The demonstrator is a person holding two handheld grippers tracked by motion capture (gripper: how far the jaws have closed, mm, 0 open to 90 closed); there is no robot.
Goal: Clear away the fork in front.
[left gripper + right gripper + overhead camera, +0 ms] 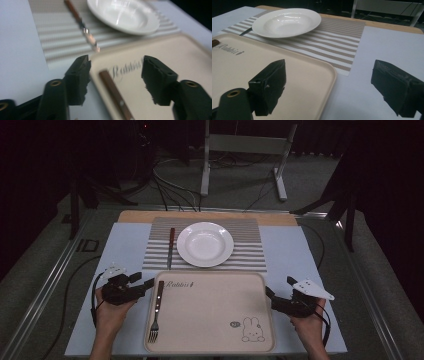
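Note:
A fork (156, 307) with a brown handle lies along the left side of a beige tray (210, 315), tines toward the near edge. My left gripper (144, 283) is at the tray's far left corner. In the left gripper view it (115, 66) stands open, and the fork handle (113, 88) lies on the tray (175, 57) between the jaws, clear of both pads. My right gripper (270, 296) is at the tray's right edge. In the right gripper view it (328, 75) is open and holds nothing, straddling the rim of the tray (249, 65).
Beyond the tray, a white plate (205, 244) sits on a striped placemat (250, 255), with a brown-handled knife (171, 247) lying to its left. A pale blue mat (290, 255) covers the table. Cables trail at both sides.

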